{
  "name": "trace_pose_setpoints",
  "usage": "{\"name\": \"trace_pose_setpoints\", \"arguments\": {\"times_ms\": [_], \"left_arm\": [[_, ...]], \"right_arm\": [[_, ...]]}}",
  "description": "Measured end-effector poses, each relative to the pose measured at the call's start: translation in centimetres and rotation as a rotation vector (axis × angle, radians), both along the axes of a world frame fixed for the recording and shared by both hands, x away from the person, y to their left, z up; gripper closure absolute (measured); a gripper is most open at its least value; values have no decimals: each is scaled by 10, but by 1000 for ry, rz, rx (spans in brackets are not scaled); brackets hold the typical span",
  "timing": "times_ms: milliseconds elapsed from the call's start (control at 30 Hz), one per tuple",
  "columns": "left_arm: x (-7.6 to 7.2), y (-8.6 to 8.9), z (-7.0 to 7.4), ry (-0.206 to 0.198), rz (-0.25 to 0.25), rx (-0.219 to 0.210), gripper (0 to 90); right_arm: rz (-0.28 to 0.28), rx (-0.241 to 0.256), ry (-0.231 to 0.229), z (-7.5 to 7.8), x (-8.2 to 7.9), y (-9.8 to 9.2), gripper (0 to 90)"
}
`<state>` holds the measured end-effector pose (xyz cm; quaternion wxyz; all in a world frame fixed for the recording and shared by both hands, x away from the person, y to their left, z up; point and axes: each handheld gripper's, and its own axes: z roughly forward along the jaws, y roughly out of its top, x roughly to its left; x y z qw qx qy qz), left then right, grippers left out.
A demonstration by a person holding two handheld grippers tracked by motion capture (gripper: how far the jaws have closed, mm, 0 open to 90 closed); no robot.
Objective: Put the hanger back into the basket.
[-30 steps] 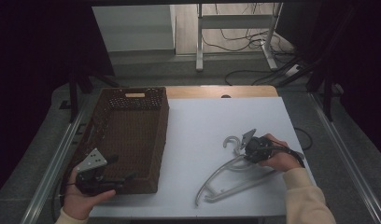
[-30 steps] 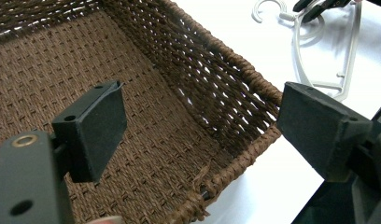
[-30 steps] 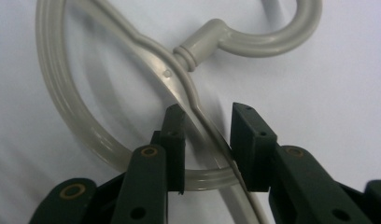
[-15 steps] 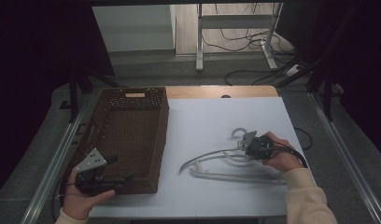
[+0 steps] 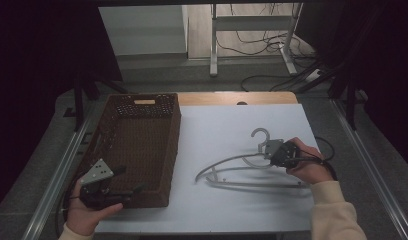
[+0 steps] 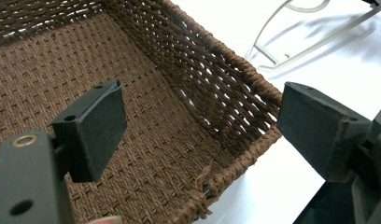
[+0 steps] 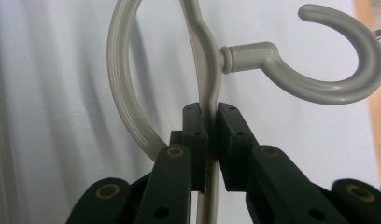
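Right gripper view is showing your right claw (image 7: 209, 126) pinching the grey hanger (image 7: 202, 70) on the thin neck just below its hook (image 7: 338, 70), jaws pressed tight against the plastic from both sides. Moving outward in the high view, that claw (image 5: 272, 152) is sitting at the right centre of the frame, and the hanger (image 5: 242, 172) is stretching leftward from it across the white counter (image 5: 217, 130), its arms lying low over the surface, well apart from the brown wicker basket (image 5: 167, 150) at the left. Your left claw (image 5: 124, 187) is waiting at the lower left, jaws spread wide; in the left gripper view it (image 6: 198, 126) is straddling the basket's near corner (image 6: 235, 163) without gripping it.

You are holding a long, springy thing by one narrow point, so it could be pivoting or slipping in the pads as you are swinging it. The far arm tips may be catching on the basket's rim, dragging the basket along the counter, since nothing is clamping it. The open weave could also be snagging the hook.
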<state>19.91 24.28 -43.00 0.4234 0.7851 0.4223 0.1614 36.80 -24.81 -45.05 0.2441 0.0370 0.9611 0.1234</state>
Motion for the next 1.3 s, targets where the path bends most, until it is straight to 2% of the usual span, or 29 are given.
{"name": "trace_pose_setpoints", "arguments": {"times_ms": [367, 767, 1033, 1167, 1300], "left_arm": [[0, -2, 1, -2, -3, -1, 163], [0, -4, 4, -7, -13, -8, 162], [0, -6, 11, -9, -34, -41, 165], [3, -10, 19, -9, -46, -57, 167], [7, -20, 30, -2, -85, -79, 179]], "right_arm": [[-1, 76, -56, 21, -8, -11, 816], [30, 181, -80, 38, -17, -13, 816], [92, 197, -117, 52, -28, 5, 815], [133, 193, -125, 56, -31, 17, 815], [160, 189, -129, 58, -35, 26, 815]]}}
